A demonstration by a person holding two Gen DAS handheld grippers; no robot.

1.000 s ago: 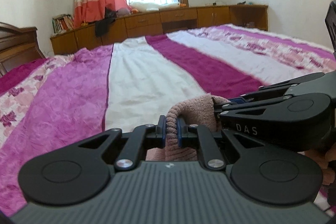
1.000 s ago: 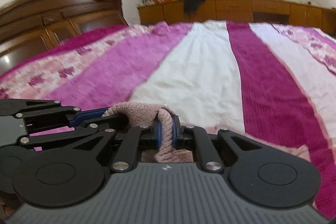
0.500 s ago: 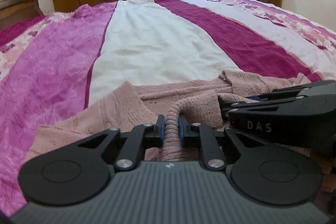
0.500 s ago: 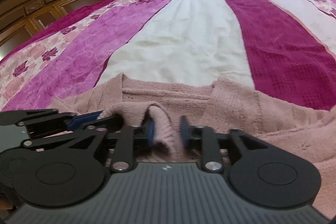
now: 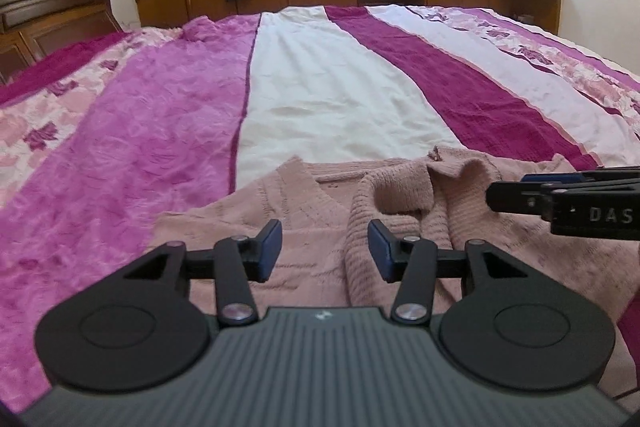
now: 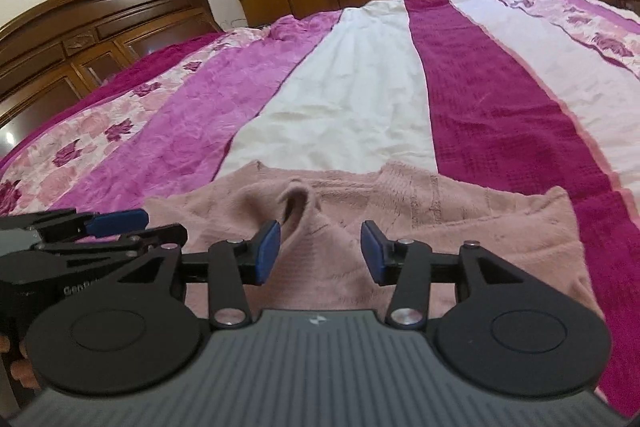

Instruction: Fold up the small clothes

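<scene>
Headboard: dark wood, far left.
Bedspread: pink, white and magenta stripes.
Left gripper: jaws spread wide, holding nothing, poised over the knit.
Sweater: dusty pink, lying on the bedspread's near edge, one fold bunched up at its middle.
Right gripper: jaws likewise parted, empty, just above the sweater.
</scene>
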